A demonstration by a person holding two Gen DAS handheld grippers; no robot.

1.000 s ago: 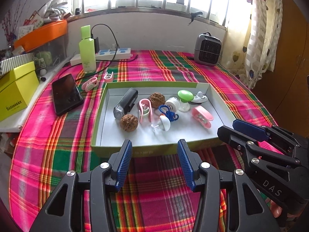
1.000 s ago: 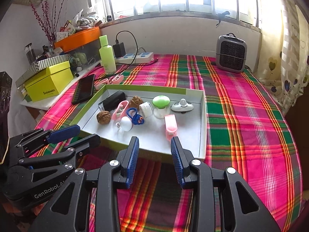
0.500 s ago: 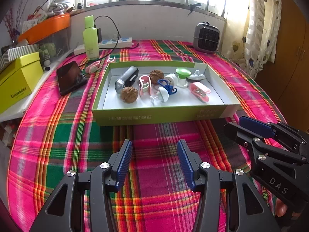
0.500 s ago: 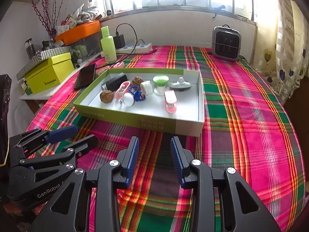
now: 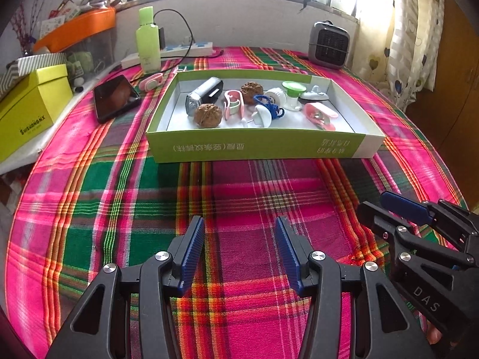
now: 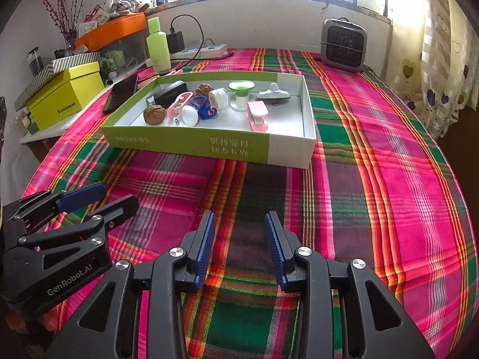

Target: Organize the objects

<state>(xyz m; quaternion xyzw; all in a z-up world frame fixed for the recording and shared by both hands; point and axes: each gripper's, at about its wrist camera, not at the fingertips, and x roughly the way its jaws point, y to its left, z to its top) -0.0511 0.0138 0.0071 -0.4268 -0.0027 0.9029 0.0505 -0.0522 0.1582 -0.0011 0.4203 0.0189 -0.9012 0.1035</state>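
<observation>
A wide strip of bare plaid tablecloth [image 5: 239, 197] is left between the green cardboard tray [image 5: 257, 146] and both tools. The left gripper [image 5: 239, 251] and right gripper [image 6: 239, 248] are each held apart with nothing between the ribbed blue pads. "GenRobot.AI" and "DAS" can be read on the black frames, "Sushongnx" on the yellow box [image 6: 67, 95]. Walnuts [image 5: 207, 115], pink clips and other small plastic bits are seen clustered inside the tray.
</observation>
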